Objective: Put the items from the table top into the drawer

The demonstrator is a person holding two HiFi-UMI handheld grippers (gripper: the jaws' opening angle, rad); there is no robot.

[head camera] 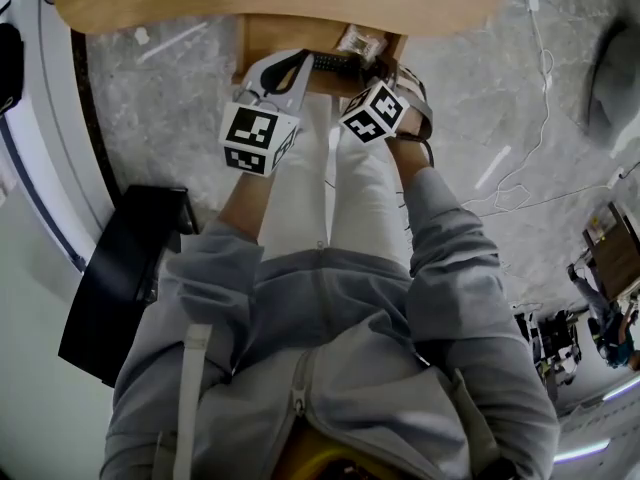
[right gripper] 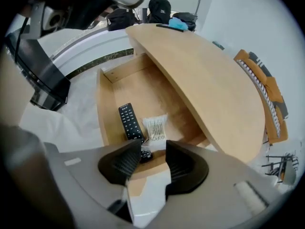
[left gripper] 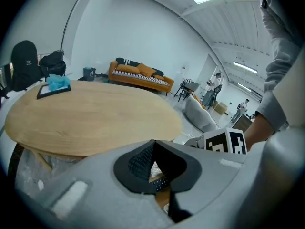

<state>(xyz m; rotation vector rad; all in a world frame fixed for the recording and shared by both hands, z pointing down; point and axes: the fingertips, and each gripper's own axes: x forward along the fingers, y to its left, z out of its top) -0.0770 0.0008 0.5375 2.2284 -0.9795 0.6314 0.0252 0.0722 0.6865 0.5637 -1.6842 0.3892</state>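
Note:
The wooden drawer (right gripper: 138,87) stands pulled out under the round table top (right gripper: 209,80). A black remote (right gripper: 129,122) and a clear bag of cotton swabs (right gripper: 155,127) lie side by side in it. My right gripper (right gripper: 148,149) hangs over the drawer's near edge, pointing almost straight down, open with nothing between its pads. In the head view the remote (head camera: 335,64) and the bag (head camera: 360,40) show between both grippers. My left gripper (left gripper: 152,144) is beside the right one at the drawer front; its tips meet and hold nothing. A dark tray with a teal cloth (left gripper: 55,86) sits at the table's far side.
A black chair (head camera: 125,268) stands on the floor to my left. White cables (head camera: 540,118) trail over the floor to the right. Beyond the table are a black backpack (left gripper: 26,63), an orange sofa (left gripper: 140,75) and people far off.

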